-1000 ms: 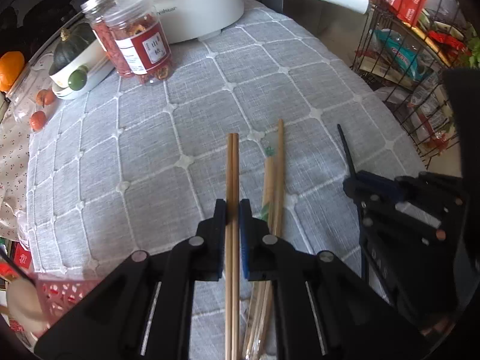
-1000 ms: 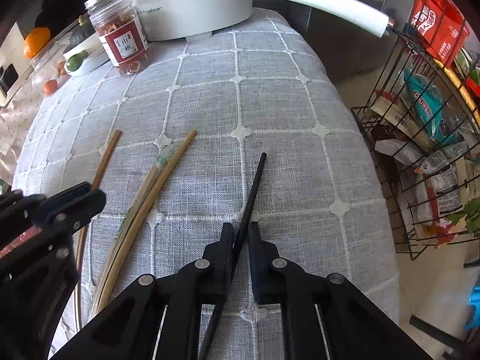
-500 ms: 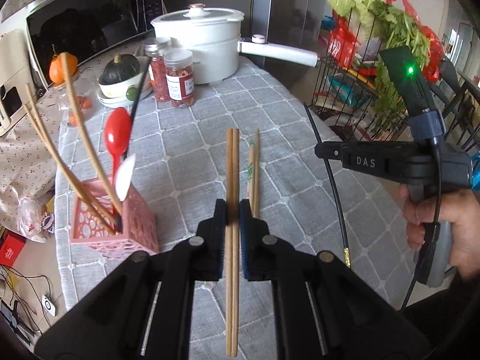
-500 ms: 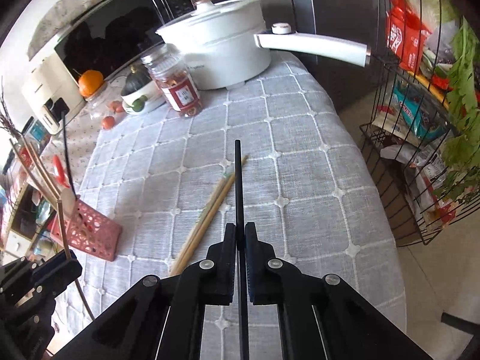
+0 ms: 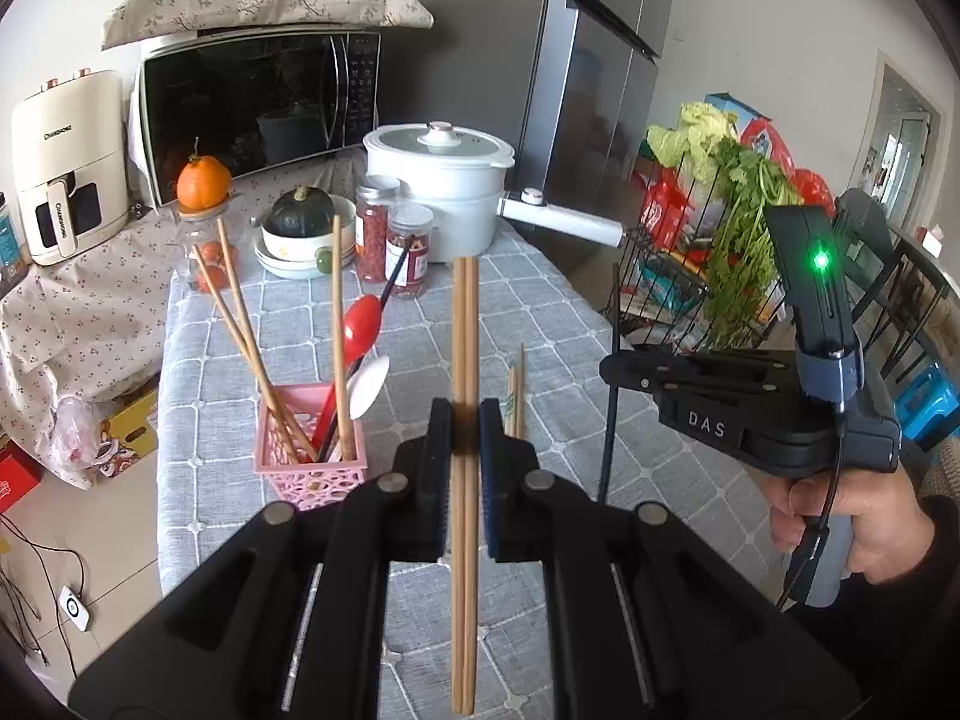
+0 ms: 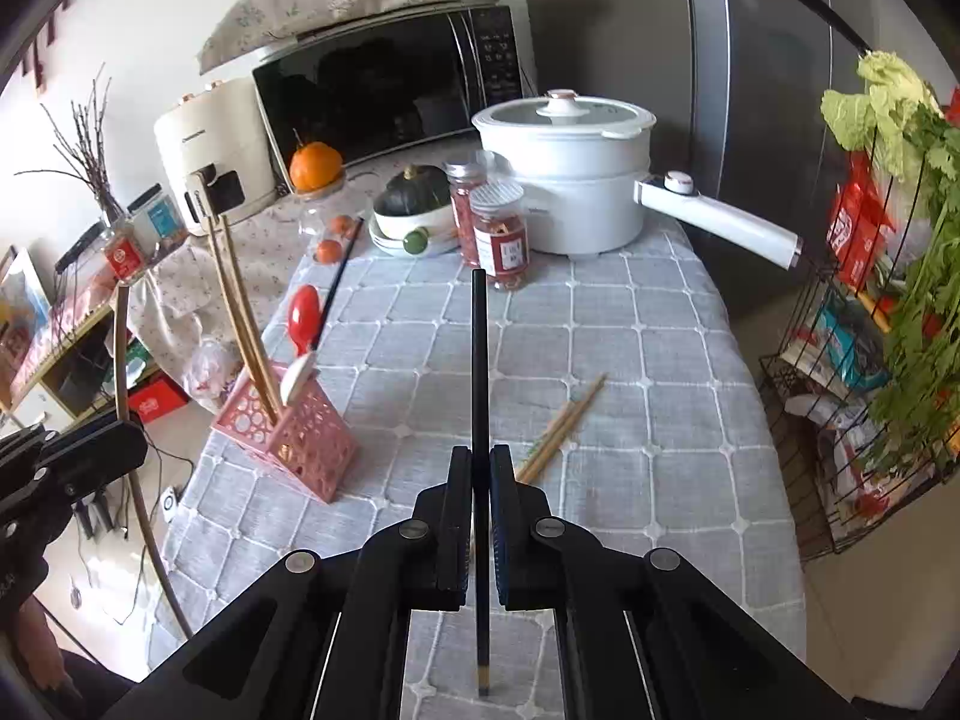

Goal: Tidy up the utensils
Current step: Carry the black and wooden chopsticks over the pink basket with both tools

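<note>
My left gripper (image 5: 465, 420) is shut on a pair of wooden chopsticks (image 5: 465, 330), held above the grey checked tablecloth (image 5: 420, 330). My right gripper (image 6: 480, 468) is shut on a single black chopstick (image 6: 479, 360), also lifted off the cloth. In the left wrist view the right gripper (image 5: 609, 369) hangs to the right with the black chopstick (image 5: 611, 420) hanging down from it. A pink lattice holder (image 5: 312, 462), (image 6: 288, 444) stands at the table's left edge with wooden chopsticks, a black chopstick, a red spoon (image 5: 362, 324) and a white spoon in it. Another wooden pair (image 6: 561, 429) lies on the cloth.
At the table's far end stand a white pot (image 6: 564, 180) with a long handle, two jars (image 6: 498, 237), a bowl with a squash (image 5: 300, 234) and an orange. A wire rack of greens and packets (image 6: 870, 330) stands right of the table. A hand (image 5: 864, 534) grips the right tool.
Both grippers have risen off the cloth with their chopsticks and tilted up. The holder, microwave and fridge have come into view. The other wooden pair stays on the table.
</note>
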Motion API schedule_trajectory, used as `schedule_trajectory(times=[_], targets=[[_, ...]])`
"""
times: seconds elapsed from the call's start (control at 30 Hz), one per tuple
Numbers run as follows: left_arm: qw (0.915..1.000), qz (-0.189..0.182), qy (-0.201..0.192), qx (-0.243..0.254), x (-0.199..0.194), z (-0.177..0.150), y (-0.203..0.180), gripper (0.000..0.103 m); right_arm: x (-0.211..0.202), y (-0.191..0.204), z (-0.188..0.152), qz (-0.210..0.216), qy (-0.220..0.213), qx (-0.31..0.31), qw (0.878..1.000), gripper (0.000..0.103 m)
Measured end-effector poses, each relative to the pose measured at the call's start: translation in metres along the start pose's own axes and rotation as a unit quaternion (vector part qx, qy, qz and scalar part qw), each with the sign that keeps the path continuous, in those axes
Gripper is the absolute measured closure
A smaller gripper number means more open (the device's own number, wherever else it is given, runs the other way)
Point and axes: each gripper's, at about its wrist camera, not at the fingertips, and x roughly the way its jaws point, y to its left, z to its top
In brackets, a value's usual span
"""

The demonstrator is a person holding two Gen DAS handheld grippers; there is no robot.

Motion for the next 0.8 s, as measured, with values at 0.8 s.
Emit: schedule_trajectory(times=[0.8], targets=[[0.9585,0.097,-0.263,-0.049,-0.035,0.026,0.067,0.093,-0.072,0.073,0.04,0.112,-0.139,-0.025,0.984,0.097]])
